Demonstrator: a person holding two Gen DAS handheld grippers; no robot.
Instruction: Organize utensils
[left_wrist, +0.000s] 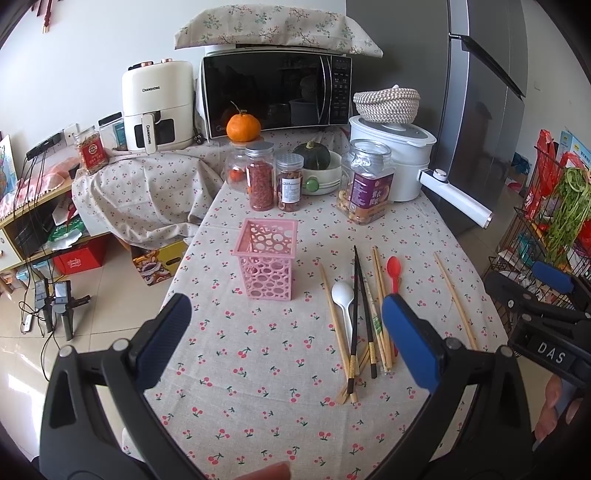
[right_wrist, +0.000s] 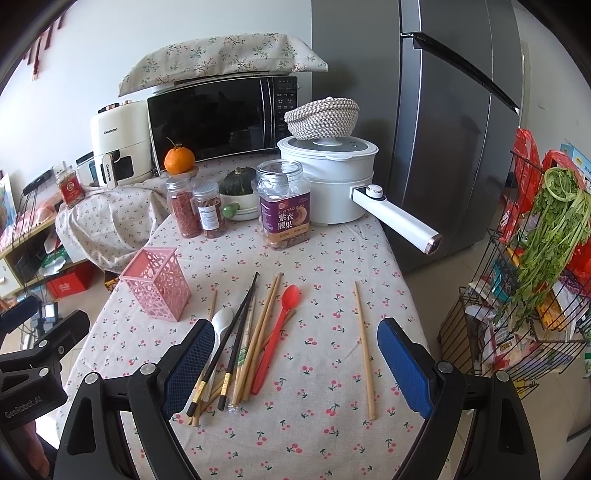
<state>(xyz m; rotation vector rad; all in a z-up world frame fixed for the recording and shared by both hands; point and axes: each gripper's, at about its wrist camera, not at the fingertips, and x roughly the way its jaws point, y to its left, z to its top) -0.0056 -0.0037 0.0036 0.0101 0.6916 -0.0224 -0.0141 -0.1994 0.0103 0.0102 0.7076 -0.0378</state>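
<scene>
Table (right_wrist: 332, 424) under cherry cloth. Left gripper (left_wrist: 286, 332) and right gripper (right_wrist: 295, 362) both spread wide, empty, above it. Pink holder (left_wrist: 266, 258) upright, mid-table. Chopsticks (right_wrist: 258, 332), white spoon (left_wrist: 341, 297), red spoon (right_wrist: 280, 332) loose right of holder; lone chopstick (right_wrist: 364, 347) apart.

Left gripper (left_wrist: 286, 334), right gripper (right_wrist: 295, 360) agape

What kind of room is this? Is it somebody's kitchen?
Most likely a home kitchen or dining corner. A microwave and an air fryer stand at the back, a tall fridge is beside the table, and chopsticks lie on the cherry-print tablecloth.
</scene>
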